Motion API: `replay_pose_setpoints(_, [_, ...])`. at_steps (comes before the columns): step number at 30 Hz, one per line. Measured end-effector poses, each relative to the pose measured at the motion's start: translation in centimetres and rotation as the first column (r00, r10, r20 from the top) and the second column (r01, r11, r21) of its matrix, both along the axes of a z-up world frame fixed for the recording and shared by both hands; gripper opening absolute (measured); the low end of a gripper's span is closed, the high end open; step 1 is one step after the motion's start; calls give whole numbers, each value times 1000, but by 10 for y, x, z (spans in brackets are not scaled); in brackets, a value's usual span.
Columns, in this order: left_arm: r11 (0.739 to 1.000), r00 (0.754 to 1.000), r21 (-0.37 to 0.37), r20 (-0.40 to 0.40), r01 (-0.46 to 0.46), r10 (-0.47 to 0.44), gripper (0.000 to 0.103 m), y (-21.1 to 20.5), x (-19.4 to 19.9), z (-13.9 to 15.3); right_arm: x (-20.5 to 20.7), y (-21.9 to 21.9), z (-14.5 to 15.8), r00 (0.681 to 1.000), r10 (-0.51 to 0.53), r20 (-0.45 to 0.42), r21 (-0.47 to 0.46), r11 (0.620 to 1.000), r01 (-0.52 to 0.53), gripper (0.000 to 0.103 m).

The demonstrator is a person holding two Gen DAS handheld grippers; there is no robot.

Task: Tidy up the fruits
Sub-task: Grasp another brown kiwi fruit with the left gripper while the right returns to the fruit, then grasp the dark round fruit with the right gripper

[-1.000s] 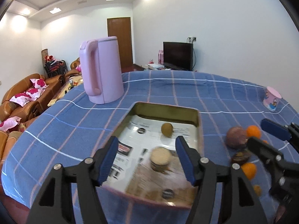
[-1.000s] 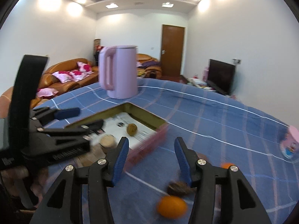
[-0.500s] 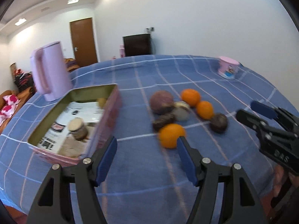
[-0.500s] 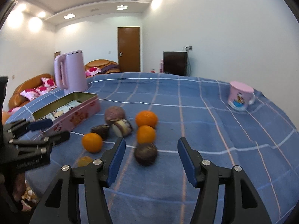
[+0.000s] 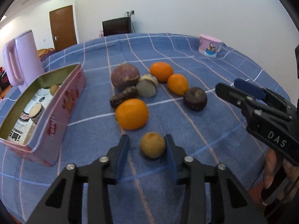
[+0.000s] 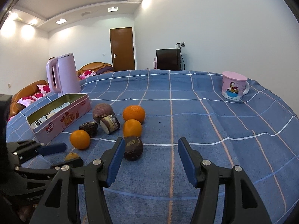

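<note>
While most fruit lies loose on the surface point(image 5: 196, 46), we judge the task early: the pink tin point(image 5: 61, 100) holds only a small brown fruit point(image 5: 54, 89) and a round cut piece point(image 5: 36, 110). Our left hand-held gripper point(image 5: 147, 147) has just been closing around the small yellow-brown fruit point(image 5: 152, 145); one pad touches, the other stands just clear. Our right hand-held gripper point(image 6: 149, 160) stands open, empty, beside the dark round fruit point(image 6: 133, 148). Three oranges and the other pieces remain.
</note>
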State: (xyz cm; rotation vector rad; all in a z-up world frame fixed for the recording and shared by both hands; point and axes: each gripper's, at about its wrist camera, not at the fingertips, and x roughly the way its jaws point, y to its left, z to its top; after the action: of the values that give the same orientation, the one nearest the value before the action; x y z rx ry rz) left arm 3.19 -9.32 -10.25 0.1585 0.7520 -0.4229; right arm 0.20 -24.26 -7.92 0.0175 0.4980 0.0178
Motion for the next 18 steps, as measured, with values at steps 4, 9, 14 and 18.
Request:
replay_pose_setpoints(4, [1000, 1000, -6, 5, 2, -2, 27, 2, -1, 1, 6, 6, 1, 1000, 6, -8, -17, 1000, -6, 60])
replay_pose_setpoints(9, [999, 999, -22, 29, -40, 41, 27, 15, 1, 6, 18, 20, 6, 999, 32, -29, -61, 998, -34, 60])
replay_pose_setpoints(14, [994, 987, -17, 125, -104, 105, 27, 25, 3, 20, 34, 26, 2, 996, 38, -84, -73, 996, -44, 60])
replay_pose_setpoints(18, [990, 975, -15, 169, -144, 144, 27, 32, 12, 26, 43, 25, -2, 991, 40, -128, -62, 997, -49, 60])
